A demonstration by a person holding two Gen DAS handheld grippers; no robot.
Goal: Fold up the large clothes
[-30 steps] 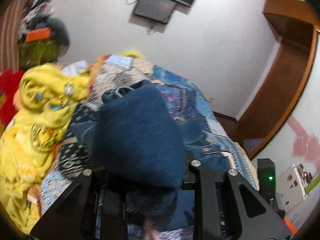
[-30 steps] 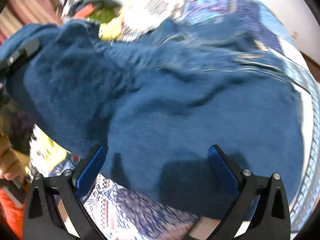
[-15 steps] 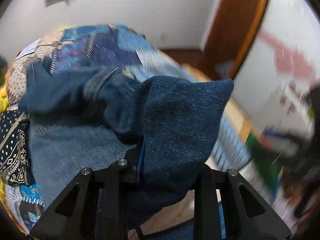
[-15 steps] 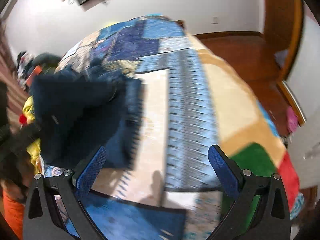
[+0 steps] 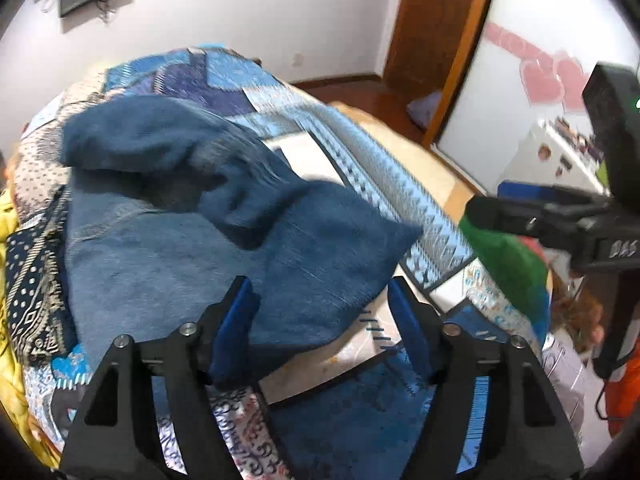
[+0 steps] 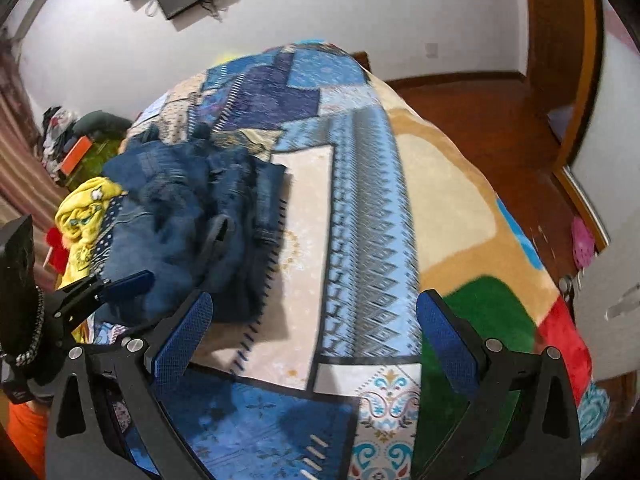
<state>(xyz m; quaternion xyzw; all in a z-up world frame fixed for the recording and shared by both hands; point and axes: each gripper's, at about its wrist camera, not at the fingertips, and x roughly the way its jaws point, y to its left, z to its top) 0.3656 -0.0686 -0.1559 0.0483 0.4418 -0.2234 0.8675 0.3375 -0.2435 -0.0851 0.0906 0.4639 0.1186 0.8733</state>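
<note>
The blue jeans [image 5: 168, 216] lie bunched on the patchwork bed [image 6: 360, 208], one folded corner between the left claw [image 5: 324, 320] whose jaws have just been opening, while the right claw [image 6: 312, 340] gapes apart over bare bedspread.

The right half of the patchwork bedspread [image 6: 360, 208] lies bare and open to a gripper. On its left, the bunched blue jeans [image 6: 180, 220] and, farther left, a yellow garment [image 6: 84, 208] block the way
</note>
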